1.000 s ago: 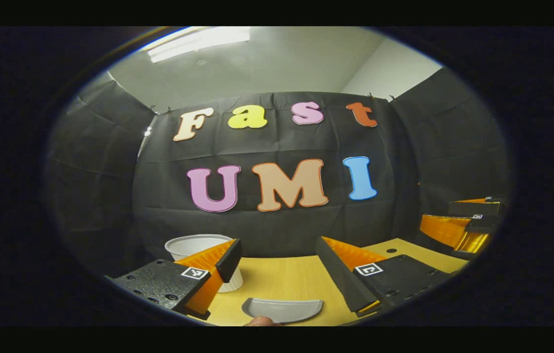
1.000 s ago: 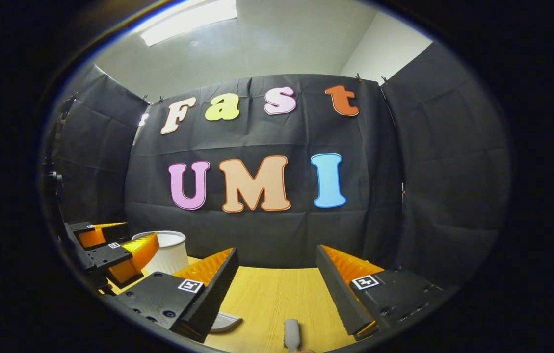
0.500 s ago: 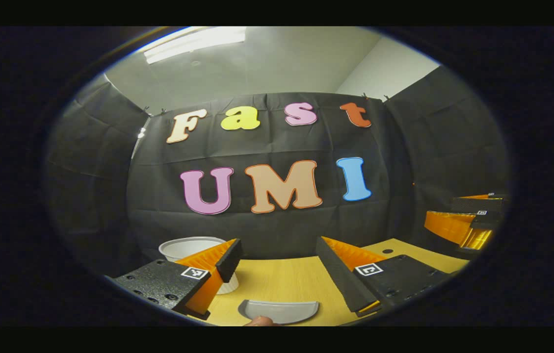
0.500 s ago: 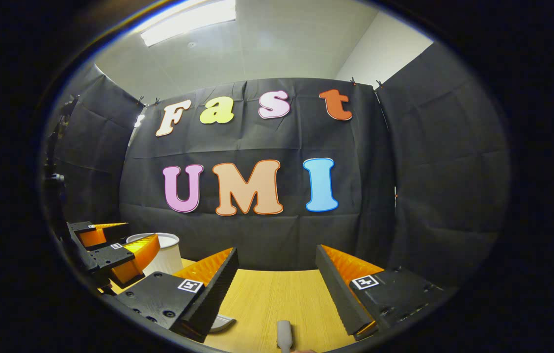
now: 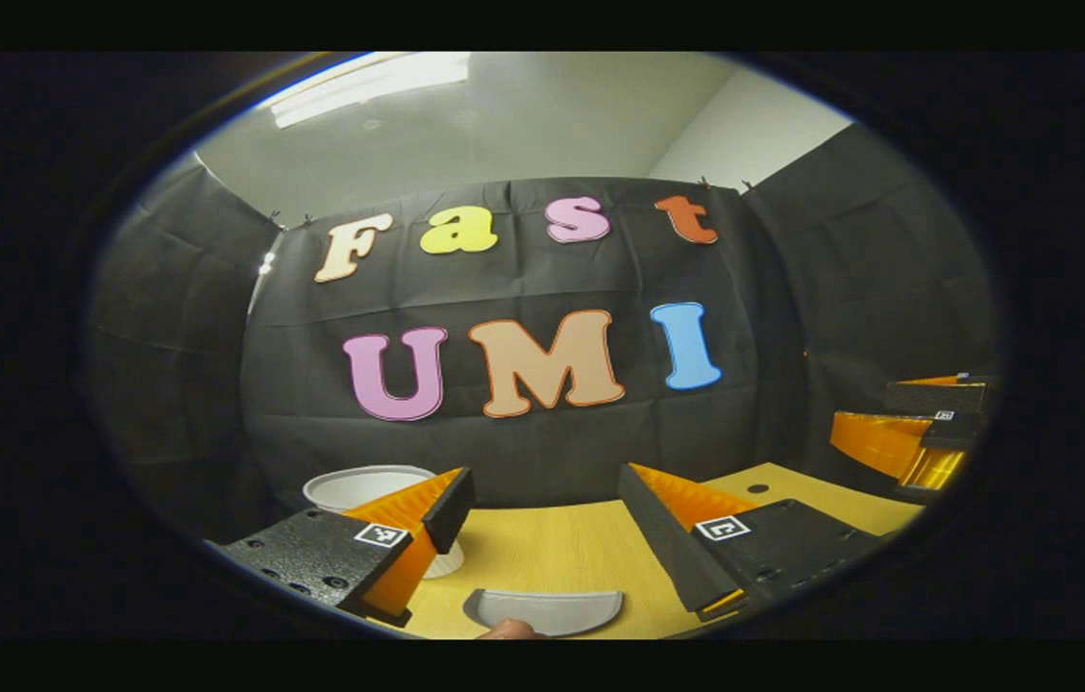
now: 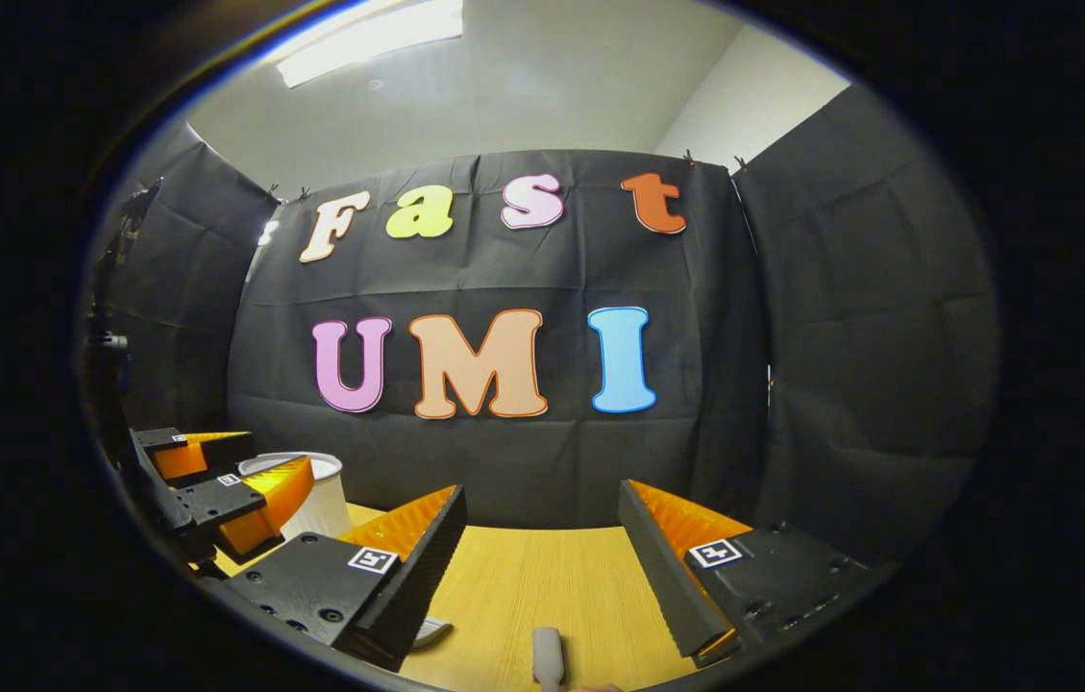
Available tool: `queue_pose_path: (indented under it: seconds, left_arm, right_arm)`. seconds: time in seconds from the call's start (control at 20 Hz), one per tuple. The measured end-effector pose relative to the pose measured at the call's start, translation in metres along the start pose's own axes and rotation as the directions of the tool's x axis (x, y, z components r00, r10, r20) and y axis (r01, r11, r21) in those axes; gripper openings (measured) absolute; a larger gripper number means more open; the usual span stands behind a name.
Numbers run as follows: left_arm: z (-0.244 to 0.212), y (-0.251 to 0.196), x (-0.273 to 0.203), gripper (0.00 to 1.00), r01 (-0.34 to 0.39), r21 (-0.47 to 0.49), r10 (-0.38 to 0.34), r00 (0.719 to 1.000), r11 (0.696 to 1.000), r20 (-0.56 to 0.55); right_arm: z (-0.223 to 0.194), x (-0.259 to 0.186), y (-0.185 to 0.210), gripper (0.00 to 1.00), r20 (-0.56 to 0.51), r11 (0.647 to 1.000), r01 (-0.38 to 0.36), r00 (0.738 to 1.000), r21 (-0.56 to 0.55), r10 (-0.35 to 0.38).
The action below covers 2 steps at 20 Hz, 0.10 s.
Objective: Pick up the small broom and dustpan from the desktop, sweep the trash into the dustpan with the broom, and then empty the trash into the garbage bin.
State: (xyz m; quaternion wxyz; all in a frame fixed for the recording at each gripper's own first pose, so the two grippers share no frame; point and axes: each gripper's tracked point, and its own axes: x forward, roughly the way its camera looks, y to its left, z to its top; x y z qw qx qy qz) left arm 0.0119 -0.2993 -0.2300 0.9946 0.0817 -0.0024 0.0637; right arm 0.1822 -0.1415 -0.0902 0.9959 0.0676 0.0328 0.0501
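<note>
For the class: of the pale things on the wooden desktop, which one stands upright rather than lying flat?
The white garbage bin, a round open-topped tub at the back left. The grey dustpan and the broom handle lie flat at the near edge.

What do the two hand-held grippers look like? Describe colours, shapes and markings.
The left hand-held gripper and the right hand-held gripper look alike: two wedge-shaped fingers, ridged orange outside with black padded inner faces, on black bolted blocks, each bearing a small square black-and-white marker.
</note>
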Motion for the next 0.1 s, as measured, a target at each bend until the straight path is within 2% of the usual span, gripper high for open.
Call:
queue_pose_path:
  seconds: [0.1]
  left_arm:
    - [0.0014, -0.0005, 0.0002, 0.93, -0.001, 0.0, 0.001, 1.0, 1.0, 0.003]
  right_arm:
    - [0.001, 0.0004, -0.0007, 0.93, 0.002, 1.0, 0.002, 1.0, -0.002, -0.002]
